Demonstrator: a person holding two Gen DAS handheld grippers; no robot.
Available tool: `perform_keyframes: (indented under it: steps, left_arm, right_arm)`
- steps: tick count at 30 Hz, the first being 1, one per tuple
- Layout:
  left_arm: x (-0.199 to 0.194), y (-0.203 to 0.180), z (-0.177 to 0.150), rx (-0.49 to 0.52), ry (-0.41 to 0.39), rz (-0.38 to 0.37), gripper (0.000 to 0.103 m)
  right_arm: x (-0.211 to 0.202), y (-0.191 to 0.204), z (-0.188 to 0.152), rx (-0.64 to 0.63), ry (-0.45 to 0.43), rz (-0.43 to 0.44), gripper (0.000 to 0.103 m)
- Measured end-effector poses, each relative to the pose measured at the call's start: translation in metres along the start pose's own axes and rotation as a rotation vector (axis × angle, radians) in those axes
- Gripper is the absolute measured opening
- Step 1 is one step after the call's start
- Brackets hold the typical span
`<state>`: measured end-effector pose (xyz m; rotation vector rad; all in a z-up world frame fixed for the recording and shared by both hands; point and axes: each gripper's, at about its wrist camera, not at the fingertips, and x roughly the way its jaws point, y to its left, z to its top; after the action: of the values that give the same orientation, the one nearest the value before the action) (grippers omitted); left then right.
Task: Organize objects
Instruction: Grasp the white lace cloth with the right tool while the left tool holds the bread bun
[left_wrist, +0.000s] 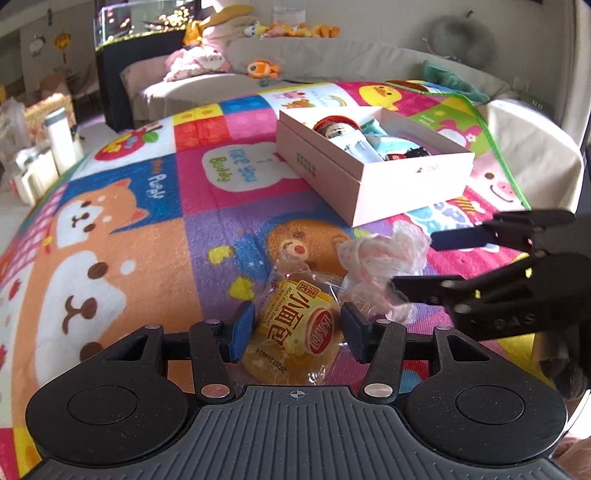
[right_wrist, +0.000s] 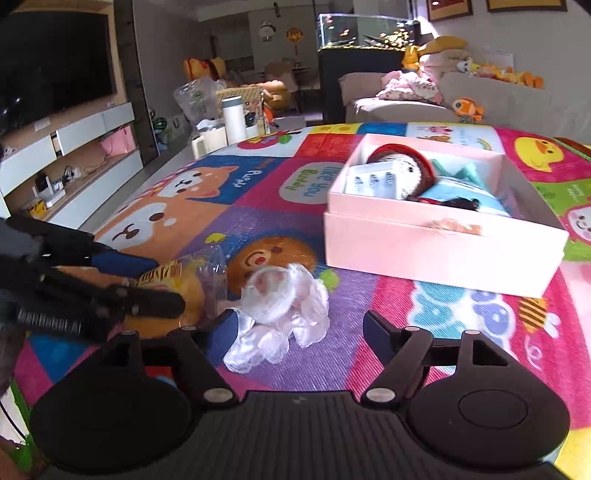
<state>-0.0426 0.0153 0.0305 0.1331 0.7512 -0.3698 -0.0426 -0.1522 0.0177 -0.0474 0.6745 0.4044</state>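
Note:
A packaged small bread (left_wrist: 295, 328) in a clear wrapper with a yellow label lies on the colourful play mat (left_wrist: 147, 221). My left gripper (left_wrist: 297, 326) is open, with its fingers on either side of the bread. A crumpled white and pink plastic wrapper (left_wrist: 384, 258) lies just right of the bread. My right gripper (right_wrist: 299, 332) is open, and the wrapper (right_wrist: 284, 314) lies against its left finger. An open pink box (left_wrist: 373, 162) holding a knitted doll (right_wrist: 410, 173) and a small white carton stands beyond; it also shows in the right wrist view (right_wrist: 436, 243).
A beige sofa (left_wrist: 332, 62) with plush toys stands behind the mat. A fish tank (right_wrist: 365, 33) on a black stand is at the back. Bottles and jugs (right_wrist: 225, 125) stand off the mat's far left edge. A TV and low cabinet (right_wrist: 55, 110) line the left wall.

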Motion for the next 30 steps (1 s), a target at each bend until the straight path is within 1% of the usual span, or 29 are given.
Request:
perform_keyframes:
  steps: [3,6,8,10,12,15,17,19,22,26,28,30]
  left_arm:
    - [0.003,0.001,0.003,-0.001,0.007,-0.007,0.057]
    - [0.005,0.006,0.002,-0.034,-0.001,-0.027,0.058]
    - [0.007,0.009,0.000,-0.055,-0.006,-0.033,0.058]
    - [0.009,0.008,0.001,-0.059,-0.008,-0.033,0.059]
    - [0.010,0.008,0.002,-0.059,-0.010,-0.032,0.059]
    - [0.009,0.008,0.001,-0.064,-0.011,-0.035,0.059]
    - [0.009,0.009,0.001,-0.067,-0.012,-0.036,0.059]
    - [0.009,0.009,0.001,-0.066,-0.012,-0.036,0.059]
    - [0.009,0.009,0.000,-0.068,-0.013,-0.035,0.059]
    - [0.009,0.008,0.000,-0.071,-0.014,-0.033,0.059]
    - [0.009,0.008,0.000,-0.071,-0.014,-0.033,0.059]
    - [0.008,0.008,0.000,-0.072,-0.016,-0.033,0.059]
  right_arm:
    - [0.003,0.001,0.002,-0.005,0.015,-0.028,0.078]
    - [-0.004,-0.006,-0.002,-0.003,0.009,-0.065,0.083]
    - [-0.008,-0.013,-0.007,0.002,0.014,-0.100,0.084]
    - [-0.012,-0.023,-0.011,0.019,0.024,-0.131,0.086]
    - [-0.014,-0.033,-0.015,0.043,0.030,-0.154,0.090]
    - [-0.013,-0.046,-0.020,0.093,0.047,-0.178,0.091]
    - [-0.012,-0.048,-0.021,0.113,0.048,-0.176,0.095]
    - [-0.014,-0.047,-0.019,0.123,0.035,-0.168,0.096]
    - [-0.018,-0.037,-0.011,0.121,0.011,-0.091,0.096]
    - [-0.016,-0.016,0.006,0.081,-0.034,-0.041,0.096]
    - [-0.007,-0.012,0.011,0.073,-0.024,-0.027,0.096]
    - [0.004,-0.009,0.012,0.048,0.004,-0.053,0.096]
